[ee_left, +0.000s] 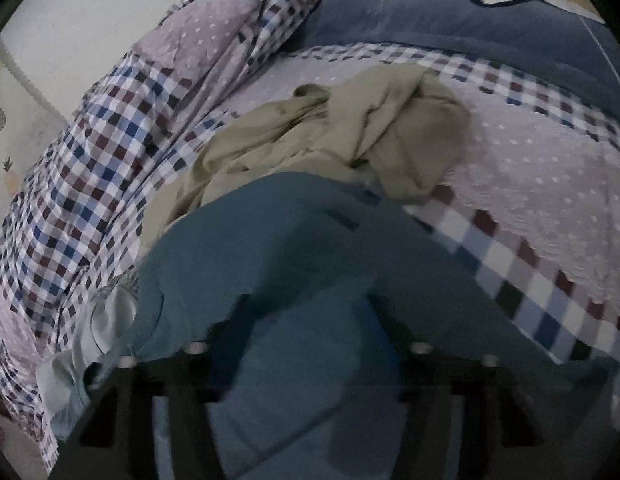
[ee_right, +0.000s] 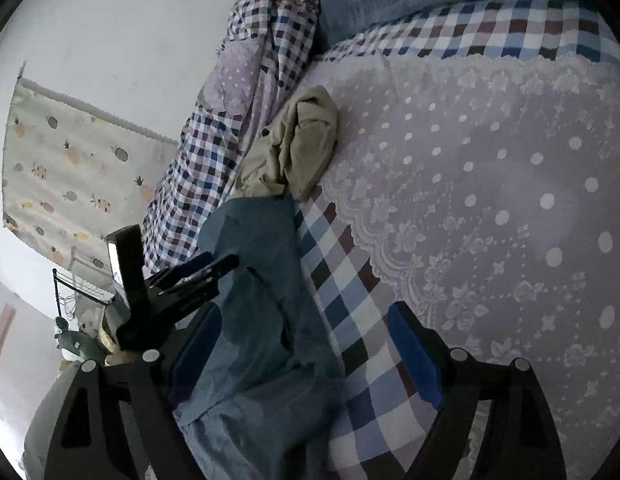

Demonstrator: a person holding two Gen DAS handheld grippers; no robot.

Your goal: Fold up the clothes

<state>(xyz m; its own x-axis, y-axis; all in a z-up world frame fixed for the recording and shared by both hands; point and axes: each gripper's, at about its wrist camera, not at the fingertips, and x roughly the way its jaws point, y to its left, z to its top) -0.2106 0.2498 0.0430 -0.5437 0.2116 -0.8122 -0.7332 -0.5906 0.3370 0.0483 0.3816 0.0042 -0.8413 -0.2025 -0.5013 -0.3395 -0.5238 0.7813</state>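
Left wrist: blue garment (ee_left: 294, 264) draped over the left gripper (ee_left: 310, 320), hiding fingertips; jaw state impossible to tell. Frame blurred. Crumpled khaki garment (ee_left: 333, 136) lay beyond on the bed (ee_left: 549, 168), beside the checked quilt (ee_left: 90, 152).

Right wrist: right gripper (ee_right: 310, 348) spread wide, blue pads (ee_right: 413, 356) apart, blue garment (ee_right: 250, 320) lying between, left pad partly covered. Left gripper (ee_right: 198, 276) seen side-on, tips lost against cloth.
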